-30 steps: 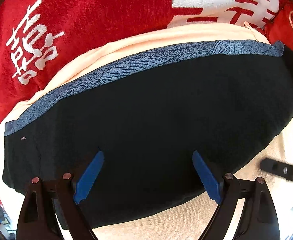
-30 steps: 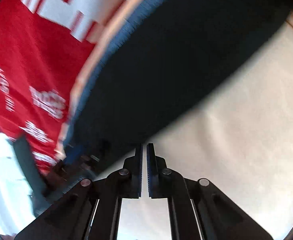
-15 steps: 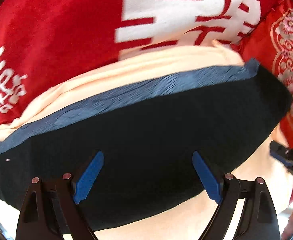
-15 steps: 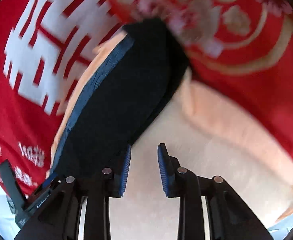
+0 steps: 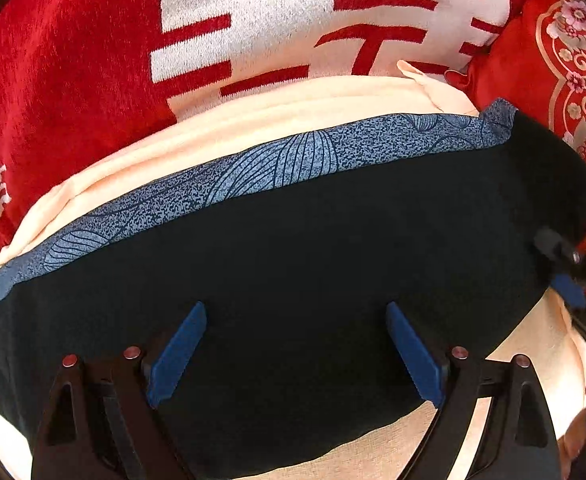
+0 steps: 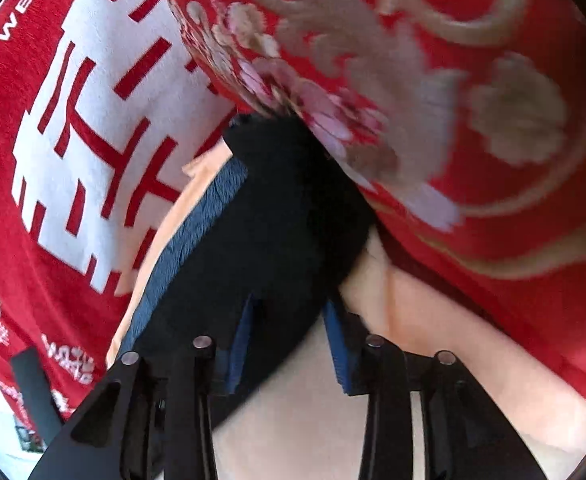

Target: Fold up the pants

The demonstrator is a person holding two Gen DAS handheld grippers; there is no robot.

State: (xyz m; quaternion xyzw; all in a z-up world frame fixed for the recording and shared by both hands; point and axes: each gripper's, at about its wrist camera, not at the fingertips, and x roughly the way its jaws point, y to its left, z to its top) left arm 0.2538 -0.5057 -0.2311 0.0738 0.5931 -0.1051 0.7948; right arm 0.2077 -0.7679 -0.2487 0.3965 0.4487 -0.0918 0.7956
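The folded black pants [image 5: 313, 264] lie flat on a cream cloth [image 5: 253, 120], with a blue patterned band [image 5: 285, 164] along their far edge. My left gripper [image 5: 293, 352] is open just above the near part of the pants, holding nothing. My right gripper [image 6: 289, 340] is open at the pants' right end [image 6: 277, 232], its left finger over the black fabric and its right finger at the edge by the cream cloth. The right gripper's tip also shows at the right edge of the left wrist view [image 5: 565, 276].
A red blanket with white characters [image 5: 293, 20] lies beyond the cream cloth. A red embroidered cushion [image 6: 453, 100] presses against the pants' right end and overhangs it. A dark strip [image 6: 33, 384] shows at the lower left of the right wrist view.
My right gripper has opened from shut and swung from beside the pants to their right end by the cushion. My left gripper stayed open over the pants, shifting slightly.
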